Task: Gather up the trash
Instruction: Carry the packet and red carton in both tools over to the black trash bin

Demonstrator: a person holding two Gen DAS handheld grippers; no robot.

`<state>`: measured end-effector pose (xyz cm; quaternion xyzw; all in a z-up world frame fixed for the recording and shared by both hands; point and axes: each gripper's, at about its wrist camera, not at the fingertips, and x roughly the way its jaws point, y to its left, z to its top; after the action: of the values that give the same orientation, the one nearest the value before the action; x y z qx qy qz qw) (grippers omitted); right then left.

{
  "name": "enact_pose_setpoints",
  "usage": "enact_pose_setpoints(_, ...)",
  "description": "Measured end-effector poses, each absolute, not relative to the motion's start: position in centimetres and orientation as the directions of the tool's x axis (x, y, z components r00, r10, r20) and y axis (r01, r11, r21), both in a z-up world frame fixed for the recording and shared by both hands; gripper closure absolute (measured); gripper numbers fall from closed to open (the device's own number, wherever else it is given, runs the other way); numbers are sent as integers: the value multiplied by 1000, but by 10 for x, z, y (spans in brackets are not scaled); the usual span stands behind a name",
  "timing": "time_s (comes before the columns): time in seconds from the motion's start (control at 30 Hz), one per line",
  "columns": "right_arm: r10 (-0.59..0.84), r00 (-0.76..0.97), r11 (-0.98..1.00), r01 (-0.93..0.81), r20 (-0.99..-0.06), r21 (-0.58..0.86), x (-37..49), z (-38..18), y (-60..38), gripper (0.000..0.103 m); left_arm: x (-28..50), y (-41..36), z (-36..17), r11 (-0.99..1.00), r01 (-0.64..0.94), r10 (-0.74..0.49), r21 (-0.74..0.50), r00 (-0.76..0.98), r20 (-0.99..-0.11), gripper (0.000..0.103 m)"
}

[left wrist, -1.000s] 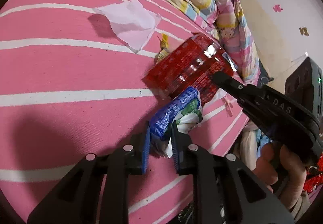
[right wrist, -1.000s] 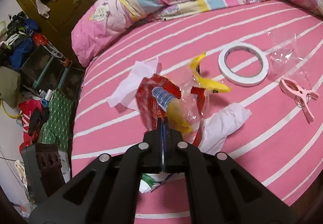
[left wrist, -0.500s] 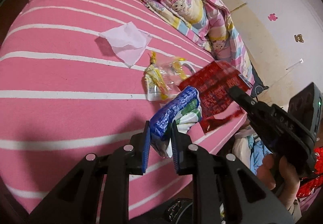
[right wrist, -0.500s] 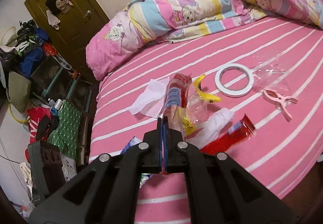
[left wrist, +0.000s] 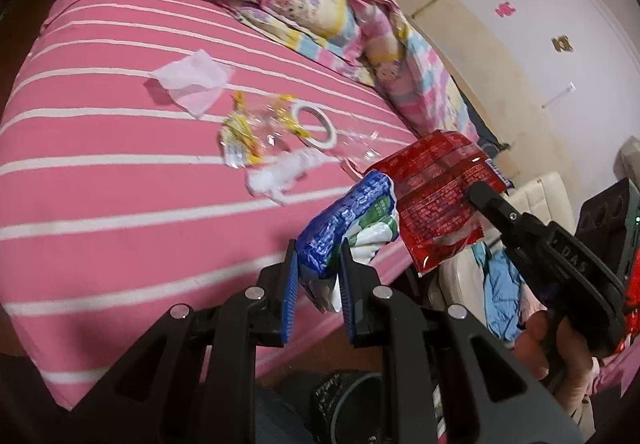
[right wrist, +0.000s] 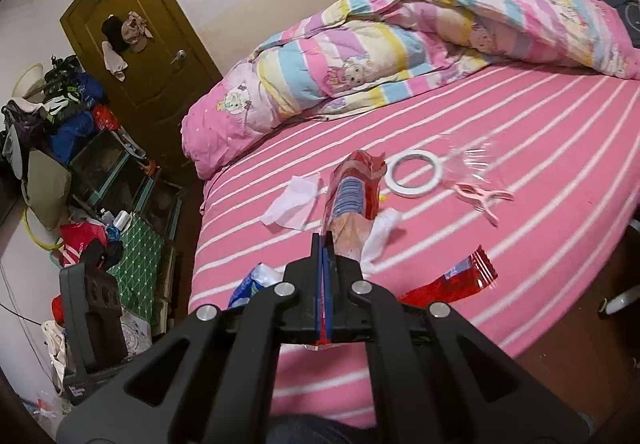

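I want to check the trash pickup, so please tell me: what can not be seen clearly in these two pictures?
- Left wrist view: the pink clip is mostly hidden behind the blue wrapper.
- Left wrist view: the dark bin is covered by the left gripper; its contents are hidden.
- Right wrist view: the print on the red wrapper is blurred.
- Right wrist view: the blue wrapper is partly behind the right gripper.
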<state>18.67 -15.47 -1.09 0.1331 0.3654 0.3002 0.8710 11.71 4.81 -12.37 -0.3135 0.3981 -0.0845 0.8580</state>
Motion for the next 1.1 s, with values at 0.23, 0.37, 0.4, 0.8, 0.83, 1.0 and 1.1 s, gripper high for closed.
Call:
enact_pose_setpoints(0.23, 585, 588, 809, -376, -559, 452, 153, -13, -207, 102, 104, 7, -116, 816, -58, -410, -575, 643, -647, 85)
enact_pose_setpoints(0.37, 561, 606, 826, -356, -564, 438, 134, -16, -231, 102, 98, -23, -113, 844, -22, -406, -536, 626, -665, 85)
enact_pose_setpoints(0.4, 553, 611, 830, -351, -566, 432, 129, -16, -237, 102, 97, -27, -113, 848, -16, -405, -529, 623, -669, 85)
enact_pose_setpoints(0.8, 443, 648, 892, -249, -620, 377, 65, -47, -319, 102, 81, -124, -129, 910, 136, -404, -392, 512, -758, 85)
enact_pose_setpoints(0.83, 429, 653, 897, -224, -625, 381, 60, -53, -331, 102, 80, -133, -131, 911, 152, -406, -384, 499, -765, 85)
enact_pose_setpoints(1.0, 381, 662, 910, -142, -646, 391, 46, -73, -374, 102, 73, -179, -148, 908, 237, -417, -346, 431, -800, 85)
enact_pose_setpoints(1.1, 353, 663, 914, -92, -660, 396, 38, -85, -398, 102, 69, -203, -161, 901, 283, -421, -329, 392, -818, 85)
